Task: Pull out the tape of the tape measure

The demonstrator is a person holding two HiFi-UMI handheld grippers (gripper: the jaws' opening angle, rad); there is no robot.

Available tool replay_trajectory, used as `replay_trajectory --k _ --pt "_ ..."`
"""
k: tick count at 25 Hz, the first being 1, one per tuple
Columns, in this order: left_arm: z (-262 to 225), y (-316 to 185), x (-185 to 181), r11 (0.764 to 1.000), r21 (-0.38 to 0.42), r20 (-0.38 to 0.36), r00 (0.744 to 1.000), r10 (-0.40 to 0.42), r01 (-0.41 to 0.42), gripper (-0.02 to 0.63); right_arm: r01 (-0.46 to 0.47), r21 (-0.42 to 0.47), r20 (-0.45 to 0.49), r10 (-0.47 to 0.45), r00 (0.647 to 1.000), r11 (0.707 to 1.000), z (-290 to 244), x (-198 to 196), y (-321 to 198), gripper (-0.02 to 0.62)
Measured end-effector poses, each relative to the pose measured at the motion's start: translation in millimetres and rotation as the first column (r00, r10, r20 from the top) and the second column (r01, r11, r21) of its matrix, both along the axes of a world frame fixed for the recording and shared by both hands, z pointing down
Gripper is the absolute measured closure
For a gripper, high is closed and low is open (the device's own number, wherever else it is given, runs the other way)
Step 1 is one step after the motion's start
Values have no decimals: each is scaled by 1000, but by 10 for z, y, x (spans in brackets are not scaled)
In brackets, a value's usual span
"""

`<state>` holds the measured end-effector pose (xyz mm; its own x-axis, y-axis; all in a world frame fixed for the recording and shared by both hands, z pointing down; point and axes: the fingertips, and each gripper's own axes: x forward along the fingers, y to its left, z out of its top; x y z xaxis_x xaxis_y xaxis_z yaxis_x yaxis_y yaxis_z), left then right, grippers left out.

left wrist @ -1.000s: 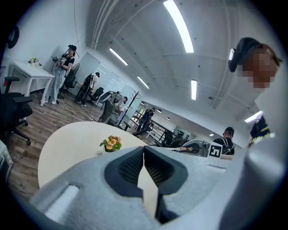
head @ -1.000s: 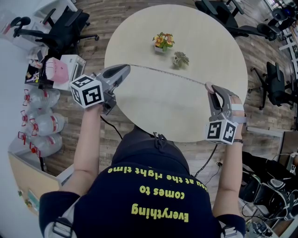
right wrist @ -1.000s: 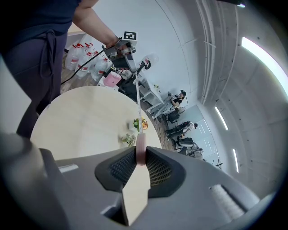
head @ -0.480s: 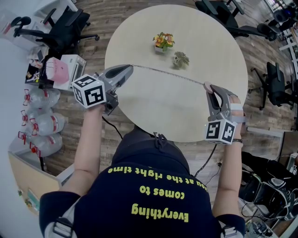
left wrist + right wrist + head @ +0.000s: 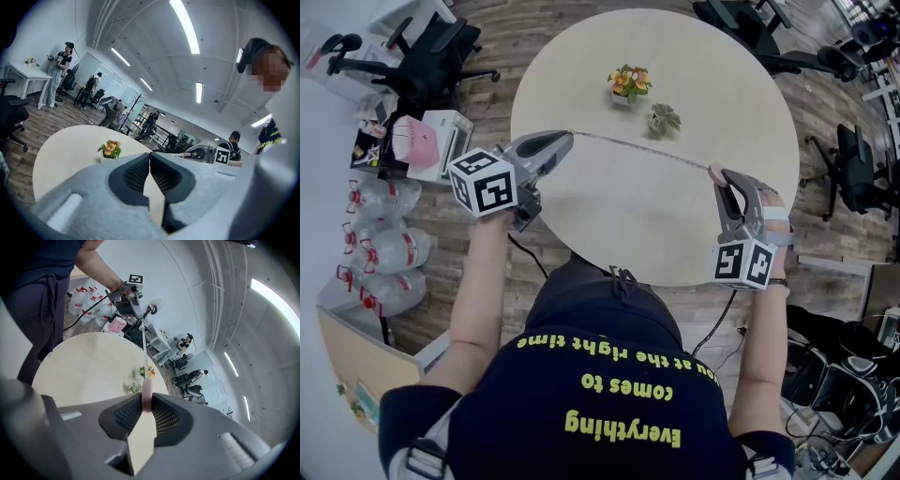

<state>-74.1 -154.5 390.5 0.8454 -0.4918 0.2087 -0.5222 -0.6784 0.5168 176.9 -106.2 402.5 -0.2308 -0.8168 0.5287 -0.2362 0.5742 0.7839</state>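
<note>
Tongs check: left tongs [image 5: 568, 141] clenched flat on free end of tape [image 5: 637, 147]; right tongs [image 5: 718, 174] grasping pink tape measure case [image 5: 146, 397] edge-on between pads. Tape location: stretched in a straight line over tabletop [image 5: 581, 56], from case to left tongs. Change since one second ago: left tongs shifted slightly inward toward right tongs; span marginally shorter; right tongs steady. Judged: pull-out essentially done, possibly easing back. Count: two tongs, one tape measure case, one tape, one flower pot [image 5: 628, 82], one small green plant [image 5: 663, 119], one tabletop.
</note>
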Motion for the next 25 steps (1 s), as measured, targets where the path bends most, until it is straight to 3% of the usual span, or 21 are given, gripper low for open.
replay_trajectory --k 25 --pt "18 65 208 999 -10 -4 999 48 -48 598 5 -9 13 -5 1000 1000 5 -55 -13 512"
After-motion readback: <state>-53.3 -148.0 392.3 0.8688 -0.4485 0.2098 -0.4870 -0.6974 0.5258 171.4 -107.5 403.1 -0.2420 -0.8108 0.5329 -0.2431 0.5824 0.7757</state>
